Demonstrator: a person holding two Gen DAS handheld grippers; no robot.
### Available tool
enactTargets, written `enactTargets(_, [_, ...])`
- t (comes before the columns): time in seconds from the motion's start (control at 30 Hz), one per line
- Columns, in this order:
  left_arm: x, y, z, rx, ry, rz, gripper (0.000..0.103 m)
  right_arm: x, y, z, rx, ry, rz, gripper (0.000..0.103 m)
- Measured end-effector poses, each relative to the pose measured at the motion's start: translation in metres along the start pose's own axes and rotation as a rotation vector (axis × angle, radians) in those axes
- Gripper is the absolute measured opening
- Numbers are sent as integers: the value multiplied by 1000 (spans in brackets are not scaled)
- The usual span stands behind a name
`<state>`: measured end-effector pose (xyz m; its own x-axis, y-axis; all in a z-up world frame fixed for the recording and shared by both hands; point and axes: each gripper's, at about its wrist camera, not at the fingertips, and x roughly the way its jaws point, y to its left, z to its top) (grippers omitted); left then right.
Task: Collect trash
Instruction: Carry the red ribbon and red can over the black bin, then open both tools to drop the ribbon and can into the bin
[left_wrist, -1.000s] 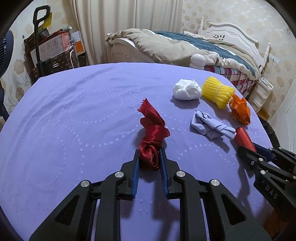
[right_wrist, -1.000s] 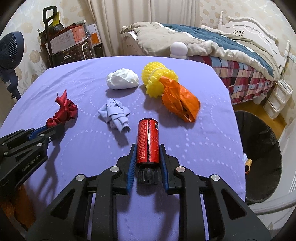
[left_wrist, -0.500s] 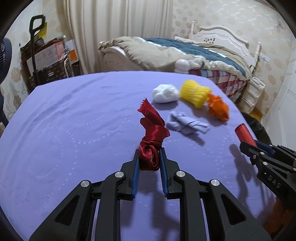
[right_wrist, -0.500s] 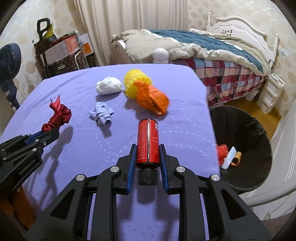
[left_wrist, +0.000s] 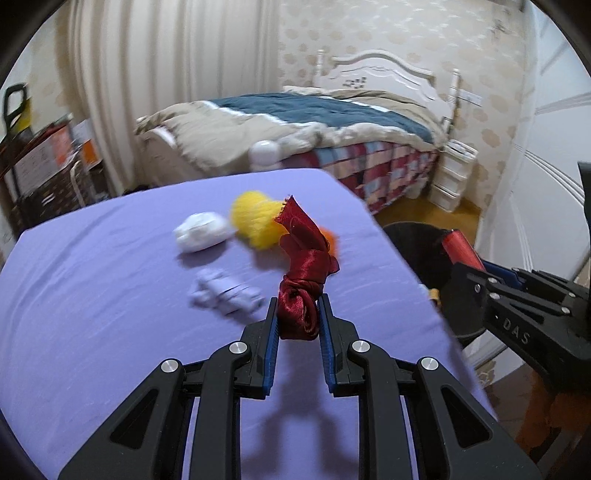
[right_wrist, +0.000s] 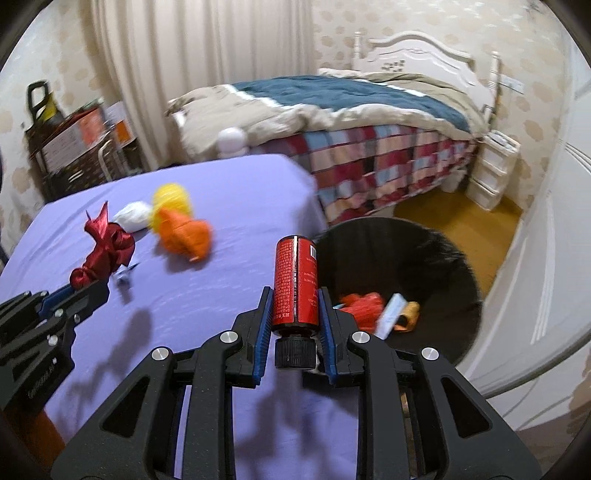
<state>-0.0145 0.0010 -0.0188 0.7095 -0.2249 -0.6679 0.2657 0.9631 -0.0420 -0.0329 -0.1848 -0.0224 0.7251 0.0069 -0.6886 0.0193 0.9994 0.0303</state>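
My left gripper (left_wrist: 297, 314) is shut on a dark red satin ribbon (left_wrist: 304, 264) and holds it above the purple table (left_wrist: 110, 332). It also shows in the right wrist view (right_wrist: 105, 245). My right gripper (right_wrist: 295, 306) is shut on a red bottle (right_wrist: 295, 282) with a black cap, held near the table's right edge, beside the black trash bin (right_wrist: 436, 258). The bottle also shows in the left wrist view (left_wrist: 461, 249). On the table lie a white wad (left_wrist: 201, 232), a yellow foam net (left_wrist: 255, 221), an orange bag (right_wrist: 184, 234) and a lilac crumpled paper (left_wrist: 225, 291).
The bin stands on the floor right of the table and holds red and orange scraps (right_wrist: 364, 306). A bed (right_wrist: 351, 110) lies beyond the table. A white door (right_wrist: 546, 240) is at the right. A shelf with boxes (right_wrist: 74, 147) stands at the back left.
Both grippers have swung right with their loads, toward the table's right edge. The bin has come into fuller view and closer to the bottle.
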Motion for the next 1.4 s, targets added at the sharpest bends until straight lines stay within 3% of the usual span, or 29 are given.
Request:
enactTargets(0.23, [26,-46,24,70,-5,-57,21,9,-43,10,58,-11,-72,23])
enactTargets(0.57, [69,-90,42,144,23,-67,21,30,-86,17,111,0,-125,23])
enactTargets(1.03, [110,-124,52,190,66,-49,21,56,-121,21,162,24,-143,23])
enactTargets(1.4, [119,-137,57,205,75,-47,21,68,-133,22,181,37,-148,23])
